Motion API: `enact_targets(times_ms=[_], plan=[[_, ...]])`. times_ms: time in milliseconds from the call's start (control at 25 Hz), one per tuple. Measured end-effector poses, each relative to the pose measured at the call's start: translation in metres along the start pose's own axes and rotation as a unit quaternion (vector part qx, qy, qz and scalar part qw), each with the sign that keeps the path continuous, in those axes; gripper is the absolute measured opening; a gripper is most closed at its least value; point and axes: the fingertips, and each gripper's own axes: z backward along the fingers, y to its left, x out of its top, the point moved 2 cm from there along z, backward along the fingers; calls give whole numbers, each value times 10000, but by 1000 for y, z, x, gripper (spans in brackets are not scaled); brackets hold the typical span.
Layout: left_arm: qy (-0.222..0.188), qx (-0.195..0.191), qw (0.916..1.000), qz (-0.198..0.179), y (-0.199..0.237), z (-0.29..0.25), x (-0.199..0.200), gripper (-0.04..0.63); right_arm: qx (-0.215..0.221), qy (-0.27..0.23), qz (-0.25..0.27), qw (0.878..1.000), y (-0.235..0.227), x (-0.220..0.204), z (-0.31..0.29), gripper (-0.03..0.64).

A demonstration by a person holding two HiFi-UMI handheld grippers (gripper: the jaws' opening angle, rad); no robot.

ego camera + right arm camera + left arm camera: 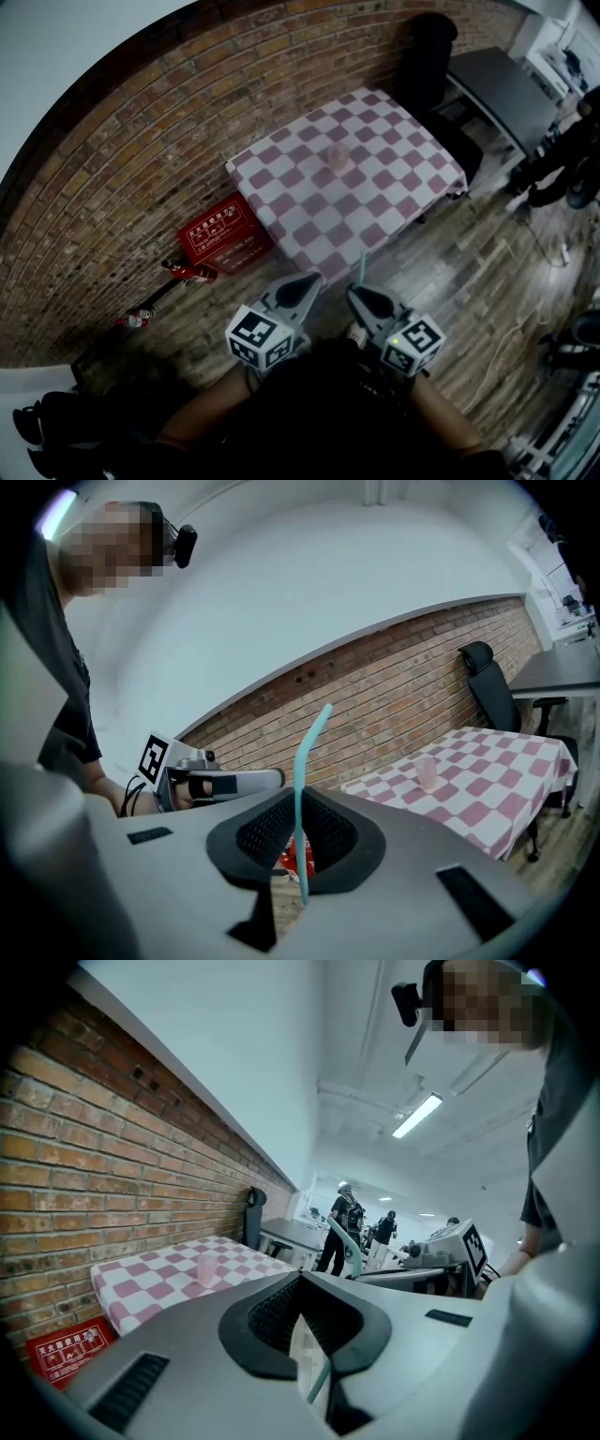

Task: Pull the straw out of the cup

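Note:
A pale pink cup (337,157) stands upright near the middle of the pink-and-white checked table (394,202), far ahead of both grippers. It also shows small in the left gripper view (206,1267) and the right gripper view (427,772). The teal straw (302,799) stands upright between the pads of my right gripper (298,855), which is shut on it; its bent top leans right. From above, the straw (361,266) pokes up from the right gripper (364,296). My left gripper (304,285) hangs beside it, jaws nearly together with only a thin slit and nothing in them (309,1358).
A brick wall (141,159) runs behind the table. A red box (221,234) sits on the wooden floor beside the table's near corner. A black office chair (427,56) and a grey desk (502,89) stand beyond. People stand at the far right (562,155).

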Motion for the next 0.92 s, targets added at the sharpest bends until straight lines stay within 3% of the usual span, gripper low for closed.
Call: enact_targets(times_ms=[400,920], plan=[[110,-388,9992,20,7,48,-25,8,-243,-63,-119,9996,59,-21,-19,34],[88,-594,9982,50,8,62,-30,8,-395,-19,-106,9992,77,-29,-25,34]])
